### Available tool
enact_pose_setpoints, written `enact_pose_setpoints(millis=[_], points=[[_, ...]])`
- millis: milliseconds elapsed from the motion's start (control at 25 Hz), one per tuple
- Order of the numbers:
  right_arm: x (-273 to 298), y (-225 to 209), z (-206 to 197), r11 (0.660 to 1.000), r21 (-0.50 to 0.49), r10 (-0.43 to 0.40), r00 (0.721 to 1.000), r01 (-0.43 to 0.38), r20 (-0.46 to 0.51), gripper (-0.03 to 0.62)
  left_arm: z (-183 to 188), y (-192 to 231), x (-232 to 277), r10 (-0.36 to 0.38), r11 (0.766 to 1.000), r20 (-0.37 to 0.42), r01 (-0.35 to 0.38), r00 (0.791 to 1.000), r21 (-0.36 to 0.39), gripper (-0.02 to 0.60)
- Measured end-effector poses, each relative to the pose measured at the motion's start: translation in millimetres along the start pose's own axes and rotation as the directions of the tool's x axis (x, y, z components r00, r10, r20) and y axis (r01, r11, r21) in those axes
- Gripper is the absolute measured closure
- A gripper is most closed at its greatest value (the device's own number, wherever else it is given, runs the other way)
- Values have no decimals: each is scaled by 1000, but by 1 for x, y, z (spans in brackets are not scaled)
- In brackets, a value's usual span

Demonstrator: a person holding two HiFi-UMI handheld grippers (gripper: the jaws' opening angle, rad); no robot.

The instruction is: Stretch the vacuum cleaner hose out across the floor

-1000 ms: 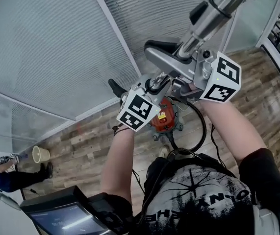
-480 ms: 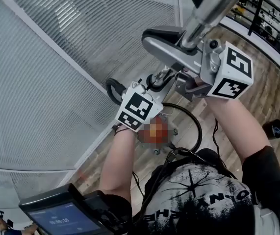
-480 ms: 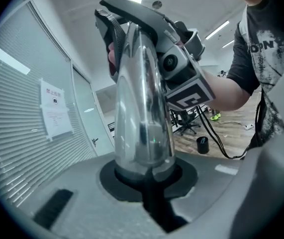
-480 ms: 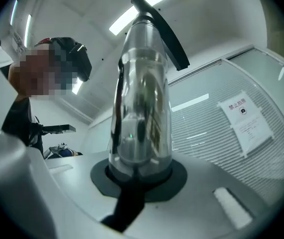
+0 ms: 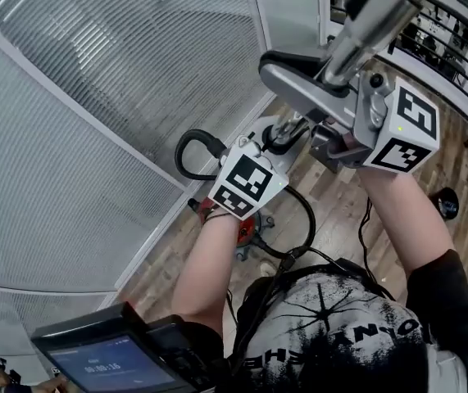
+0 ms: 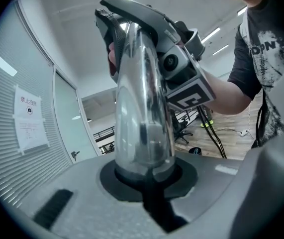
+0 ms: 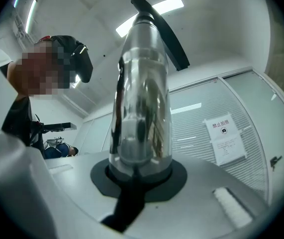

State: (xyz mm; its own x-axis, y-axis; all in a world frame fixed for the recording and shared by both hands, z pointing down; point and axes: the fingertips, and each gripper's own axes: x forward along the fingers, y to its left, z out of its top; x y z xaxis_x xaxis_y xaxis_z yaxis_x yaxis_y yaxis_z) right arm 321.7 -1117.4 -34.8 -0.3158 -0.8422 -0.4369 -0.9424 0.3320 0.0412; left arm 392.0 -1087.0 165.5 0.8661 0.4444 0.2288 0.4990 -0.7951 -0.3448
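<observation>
Two handheld grippers, one in each of a person's hands, clasp a shiny metal vacuum tube (image 5: pixel 363 38) held up above a wooden floor (image 5: pixel 344 219), seen from a head camera looking steeply down.

At far left stands a glass wall with blinds (image 5: pixel 94 137). A small lit screen (image 5: pixel 106 365) sits at the bottom left corner. Next, just beside the wall's base, a black hose (image 5: pixel 186 150) curls in a tight loop near the left wrist.

The left gripper (image 6: pixel 144 176) has its jaws clenched around the lower part of the tube; its own camera shows the tube wedged between them. Below that forearm, a red vacuum body (image 5: pixel 247 229) rests on the floor, mostly hidden.

To the right, the right gripper (image 7: pixel 137 176) grasps the same tube higher up, jaws pressed to its sides. The tube slants upward toward the top right.

Progress looks early. The tube is lifted and firmly held by both grippers, but the hose appears curled close to the machine rather than laid out. Drawing it away from the vacuum body and setting it down straight along the floor seems to remain.
</observation>
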Motion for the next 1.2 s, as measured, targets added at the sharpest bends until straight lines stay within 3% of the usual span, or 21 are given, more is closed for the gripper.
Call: enact_pose_setpoints(millis=[240, 440, 840, 1000, 1200], points=[[-147, 53, 67, 998, -54, -15, 999, 17, 33, 548, 63, -125, 81, 15, 998, 14, -15, 1000, 67, 531], [-242, 78, 123, 995, -69, -65, 997, 68, 48, 548, 116, -208, 139, -16, 996, 15, 15, 1000, 85, 529], [-276, 100, 134, 989, -53, -138, 990, 137, -21, 548, 136, -265, 153, -77, 997, 58, 76, 995, 19, 529], [-302, 152, 143, 979, -86, -188, 981, 183, -47, 548, 154, -327, 142, -123, 992, 99, 121, 987, 23, 529], [-302, 196, 157, 978, -82, -199, 977, 193, -70, 548, 173, -365, 114, -133, 991, 110, 134, 985, -5, 530]])
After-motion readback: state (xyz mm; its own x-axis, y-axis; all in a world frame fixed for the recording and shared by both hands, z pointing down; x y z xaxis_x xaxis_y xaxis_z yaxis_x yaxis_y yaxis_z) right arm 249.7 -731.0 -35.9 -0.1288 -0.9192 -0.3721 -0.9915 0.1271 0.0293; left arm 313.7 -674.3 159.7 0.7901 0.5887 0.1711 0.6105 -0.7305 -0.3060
